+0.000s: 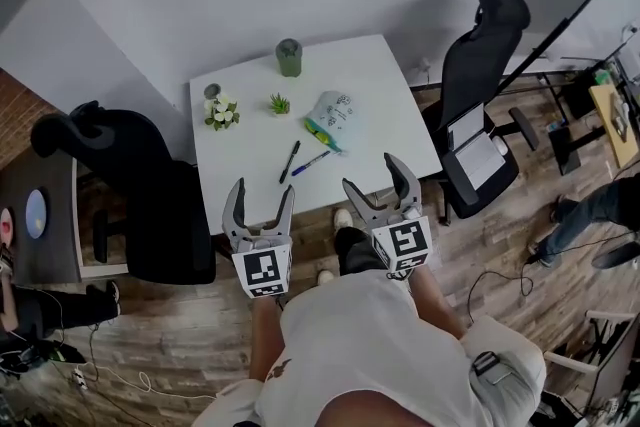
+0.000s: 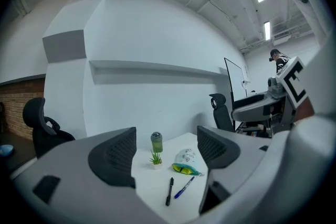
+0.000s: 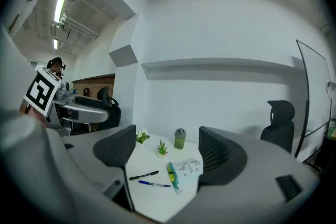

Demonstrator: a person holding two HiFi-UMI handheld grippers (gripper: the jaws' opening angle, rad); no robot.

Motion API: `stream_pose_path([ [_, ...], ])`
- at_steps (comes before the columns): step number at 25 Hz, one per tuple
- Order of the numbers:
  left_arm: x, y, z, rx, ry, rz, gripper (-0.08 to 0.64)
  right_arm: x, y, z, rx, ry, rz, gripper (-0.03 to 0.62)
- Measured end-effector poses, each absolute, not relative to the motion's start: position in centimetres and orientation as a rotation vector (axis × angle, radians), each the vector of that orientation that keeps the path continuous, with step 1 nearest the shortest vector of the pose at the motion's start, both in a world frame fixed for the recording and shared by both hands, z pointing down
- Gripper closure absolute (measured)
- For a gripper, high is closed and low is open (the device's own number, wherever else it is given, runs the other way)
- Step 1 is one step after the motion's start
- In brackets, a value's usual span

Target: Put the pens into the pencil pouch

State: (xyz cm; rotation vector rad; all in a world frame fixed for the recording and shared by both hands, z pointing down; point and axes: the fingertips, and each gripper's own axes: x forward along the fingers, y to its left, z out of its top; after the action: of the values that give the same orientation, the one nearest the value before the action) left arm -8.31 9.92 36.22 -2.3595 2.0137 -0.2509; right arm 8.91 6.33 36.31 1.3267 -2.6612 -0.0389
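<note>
Head view: the black pen and the blue pen lie side by side on the white surface, just ahead of both hand-held grippers and between them. The black pen's long axis runs almost straight away from the left hand-held gripper, which is nearer to it. The blue pen slants toward the pencil pouch, which lies beyond, ahead of the right hand-held gripper. Both pairs of jaws stand apart with nothing between them.

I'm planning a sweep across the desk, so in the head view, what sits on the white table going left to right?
White flowers → small green plant → pencil pouch. The green bottle, black pen and blue pen overlap these sideways, so they are left out.
</note>
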Motion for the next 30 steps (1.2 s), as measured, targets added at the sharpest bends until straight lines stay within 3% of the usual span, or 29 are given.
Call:
stream_pose_path([
  [30, -6.4, -7.3, 37.9, -2.252, 2.18, -0.432, 0.195, 10.0, -13.9, 38.1, 1.104, -2.738, 0.057, 0.225],
])
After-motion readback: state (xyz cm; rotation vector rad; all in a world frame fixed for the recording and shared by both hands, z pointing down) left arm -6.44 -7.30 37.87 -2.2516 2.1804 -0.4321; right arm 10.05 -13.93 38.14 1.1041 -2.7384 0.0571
